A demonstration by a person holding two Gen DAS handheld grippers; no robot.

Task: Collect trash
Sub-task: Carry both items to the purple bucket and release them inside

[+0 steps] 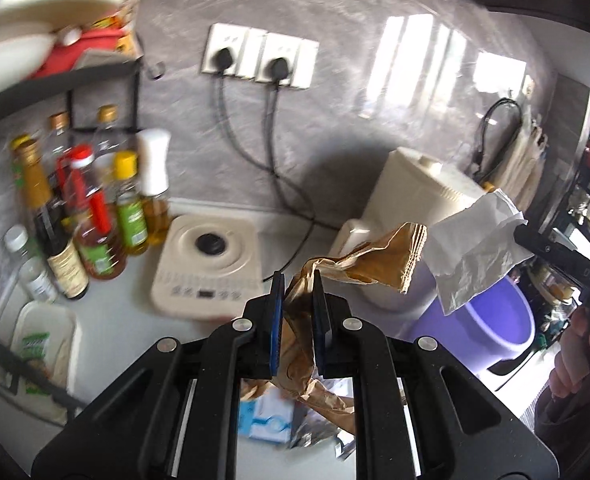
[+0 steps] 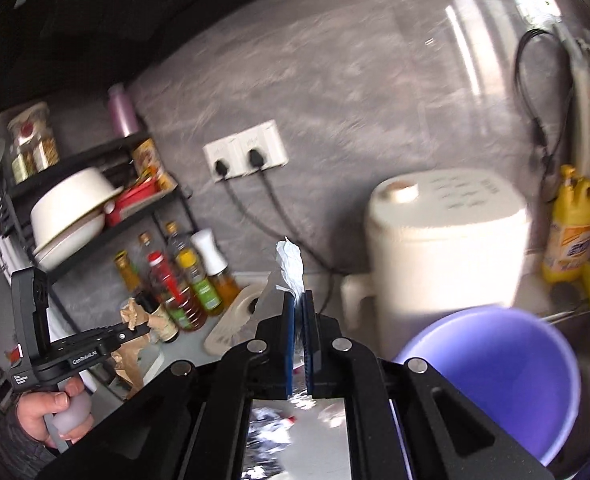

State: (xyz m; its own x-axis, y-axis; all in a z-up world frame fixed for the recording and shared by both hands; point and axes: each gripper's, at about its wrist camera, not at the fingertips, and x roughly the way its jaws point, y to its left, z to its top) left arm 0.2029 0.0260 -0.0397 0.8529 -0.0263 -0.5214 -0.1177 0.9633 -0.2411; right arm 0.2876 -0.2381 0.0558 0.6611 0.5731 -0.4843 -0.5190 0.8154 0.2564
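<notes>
While both loads hang above bench (image 1: 127, 304), carry to purple bucket (image 2: 495, 376) before release.
- L gripper (image 1: 298, 304): pinching crumpled brown paper bag (image 1: 375, 260); bag tail trails below jaws, near bench clutter.
- R gripper (image 2: 299, 320): pinching white tissue (image 2: 289, 264), just beside bucket rim.
- Centre each load over bucket mouth, then spread jaws.
- R drops first; L follows.
- Keep bag clear of rice cooker (image 2: 447, 240) and bottles (image 1: 95, 216).
- Risk: light tissue may cling to pad; shake if so.
</notes>
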